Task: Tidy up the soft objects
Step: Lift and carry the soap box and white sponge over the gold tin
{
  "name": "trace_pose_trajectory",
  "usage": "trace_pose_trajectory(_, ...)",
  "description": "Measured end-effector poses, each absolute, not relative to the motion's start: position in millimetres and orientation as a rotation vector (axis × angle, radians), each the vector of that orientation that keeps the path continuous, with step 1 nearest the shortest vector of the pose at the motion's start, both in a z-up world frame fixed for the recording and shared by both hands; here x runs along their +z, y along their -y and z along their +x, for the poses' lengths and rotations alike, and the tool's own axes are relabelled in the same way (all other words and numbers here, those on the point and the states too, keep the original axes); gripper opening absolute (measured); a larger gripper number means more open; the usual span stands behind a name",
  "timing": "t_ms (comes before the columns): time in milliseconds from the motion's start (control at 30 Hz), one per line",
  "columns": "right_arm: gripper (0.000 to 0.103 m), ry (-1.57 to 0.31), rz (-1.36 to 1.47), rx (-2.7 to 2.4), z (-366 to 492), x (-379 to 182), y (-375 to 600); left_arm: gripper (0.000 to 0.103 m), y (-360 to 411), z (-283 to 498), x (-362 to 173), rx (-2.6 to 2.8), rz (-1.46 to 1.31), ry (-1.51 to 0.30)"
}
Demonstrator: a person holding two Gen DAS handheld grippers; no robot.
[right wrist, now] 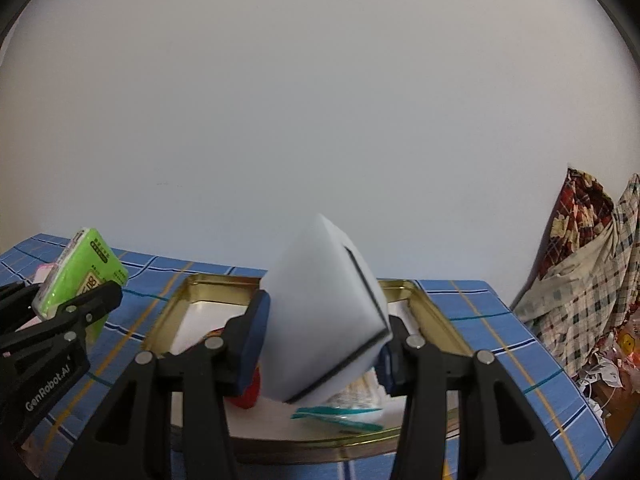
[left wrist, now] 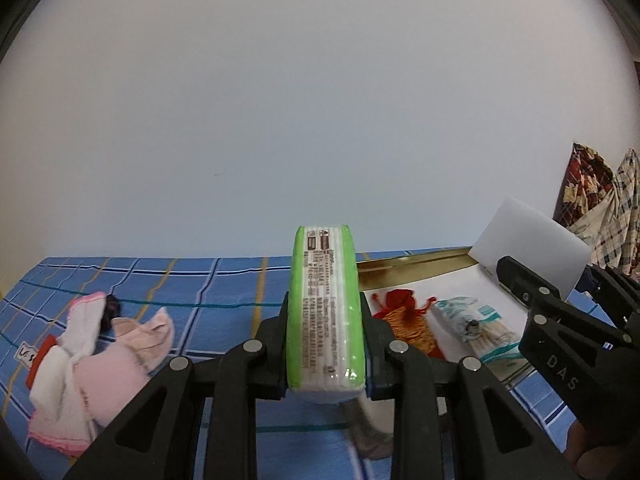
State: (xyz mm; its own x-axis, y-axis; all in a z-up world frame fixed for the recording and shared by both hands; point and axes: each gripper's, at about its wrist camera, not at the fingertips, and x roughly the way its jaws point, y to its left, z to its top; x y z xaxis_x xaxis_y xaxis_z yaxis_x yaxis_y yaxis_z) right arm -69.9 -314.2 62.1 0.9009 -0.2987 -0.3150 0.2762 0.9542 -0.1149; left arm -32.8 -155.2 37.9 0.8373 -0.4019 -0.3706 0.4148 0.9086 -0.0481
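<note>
Left tool (left wrist: 326,320): closed on green tissue pack (left wrist: 326,312), held on edge, long axis pointing away from the camera.
Right tool (right wrist: 322,320): closed on white sponge block (right wrist: 324,312), tilted, hanging above gold tray (right wrist: 436,320).
Tray from left tool: 2 o'clock, near; holds red-orange pouch (left wrist: 408,320) and teal packet (left wrist: 476,324).
Nearer arm: right, already over the tray, judged first to release.
Unsorted: pink-white cloths (left wrist: 88,364) on blue checked surface (left wrist: 208,292), 9 o'clock of left tool.

Green-edged tissue pack (left wrist: 326,312), white sponge (right wrist: 324,312), blue checked tablecloth (left wrist: 224,284), gold tray (right wrist: 200,292).
</note>
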Motion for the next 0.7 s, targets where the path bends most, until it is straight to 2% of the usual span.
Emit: trace_pose_trajectory(700,0.048,-0.421,-0.119,-0.474,-54,46,381,0.028,239,-27,34,-0.516,0.077,-0.442)
